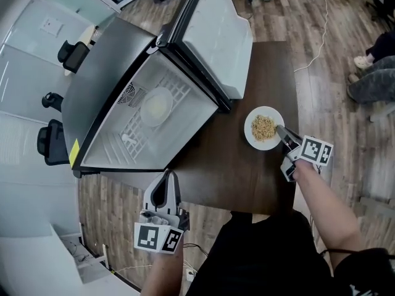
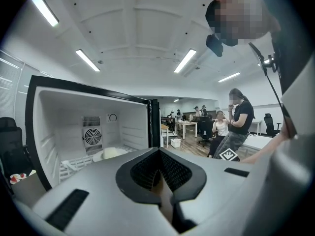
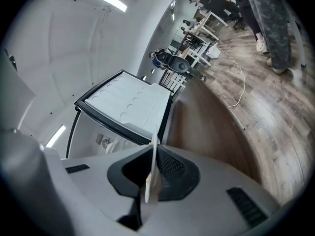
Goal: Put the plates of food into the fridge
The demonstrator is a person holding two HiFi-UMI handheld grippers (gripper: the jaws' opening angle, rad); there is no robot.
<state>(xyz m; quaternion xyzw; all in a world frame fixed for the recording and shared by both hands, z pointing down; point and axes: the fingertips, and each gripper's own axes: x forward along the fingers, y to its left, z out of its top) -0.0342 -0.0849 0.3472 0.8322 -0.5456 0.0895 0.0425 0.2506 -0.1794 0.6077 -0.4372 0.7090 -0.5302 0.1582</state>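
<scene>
Pinching round white plate point(image 1: 249, 128) rim: right claw point(image 1: 279, 130) | left claw point(image 1: 168, 176): ribbed pads together, empty

You have bright, even light from ceiling strips point(image 2: 88, 60) at 10 and 1 o'clock in the left gripper view. Both gripper views curve strongly and darken at the rim; nearest foreground is soft.

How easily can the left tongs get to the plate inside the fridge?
Probably yes. The fridge door stands open, the left tongs are empty and just outside the opening, and nothing lies between them and the plate on its shelf.
</scene>
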